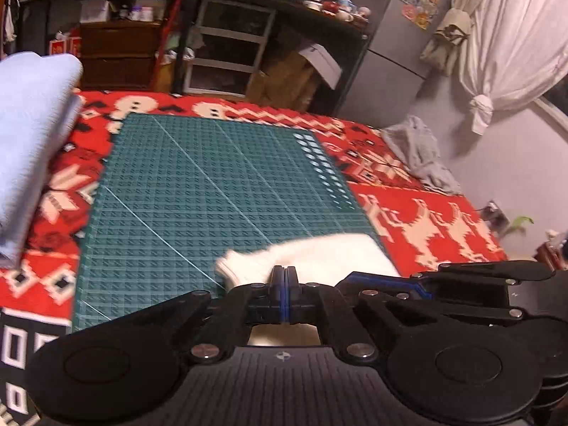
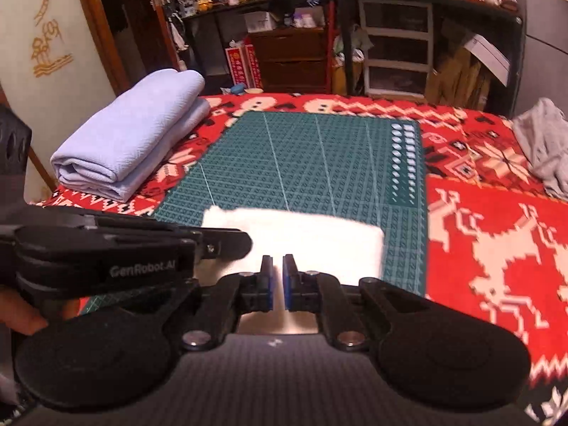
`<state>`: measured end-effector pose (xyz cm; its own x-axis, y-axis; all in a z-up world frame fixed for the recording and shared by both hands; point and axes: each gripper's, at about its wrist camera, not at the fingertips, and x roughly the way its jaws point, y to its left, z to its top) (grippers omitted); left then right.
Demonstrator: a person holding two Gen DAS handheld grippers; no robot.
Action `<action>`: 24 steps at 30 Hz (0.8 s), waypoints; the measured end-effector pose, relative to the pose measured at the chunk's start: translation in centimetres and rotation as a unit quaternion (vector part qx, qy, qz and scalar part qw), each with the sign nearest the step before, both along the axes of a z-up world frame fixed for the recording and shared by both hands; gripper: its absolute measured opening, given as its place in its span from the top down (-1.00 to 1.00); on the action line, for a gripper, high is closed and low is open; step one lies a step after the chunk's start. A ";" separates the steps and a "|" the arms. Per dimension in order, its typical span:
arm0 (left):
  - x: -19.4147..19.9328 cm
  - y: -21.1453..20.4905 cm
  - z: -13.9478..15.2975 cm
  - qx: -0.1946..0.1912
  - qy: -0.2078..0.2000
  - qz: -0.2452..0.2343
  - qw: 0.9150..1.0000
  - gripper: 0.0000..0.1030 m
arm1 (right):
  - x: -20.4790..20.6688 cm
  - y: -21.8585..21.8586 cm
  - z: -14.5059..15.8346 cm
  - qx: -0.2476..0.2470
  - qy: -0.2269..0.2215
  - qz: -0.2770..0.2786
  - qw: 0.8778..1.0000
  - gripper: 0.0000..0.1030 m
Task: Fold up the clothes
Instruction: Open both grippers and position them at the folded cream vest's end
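Left gripper (image 1: 284,273) closed, tilted over white cloth (image 1: 319,252)

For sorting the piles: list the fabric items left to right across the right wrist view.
Folded lavender cloth → white garment on the green cutting mat → crumpled grey garment.

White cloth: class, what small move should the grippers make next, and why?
Probably lift its near edge and fold it forward. The white cloth lies flat at the mat's near end, with bare mat beyond. The left gripper, shut, and the right gripper, barely apart, sit at that edge; a grip isn't clear.
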<state>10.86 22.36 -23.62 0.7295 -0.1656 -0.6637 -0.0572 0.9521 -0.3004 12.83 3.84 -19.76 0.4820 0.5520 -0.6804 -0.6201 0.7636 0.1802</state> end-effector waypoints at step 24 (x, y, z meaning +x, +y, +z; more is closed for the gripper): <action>-3.7 -2.3 -0.6 -0.037 0.029 -0.041 0.998 0.94 | -3.1 -0.8 -1.2 -0.024 0.004 -0.016 1.000 0.89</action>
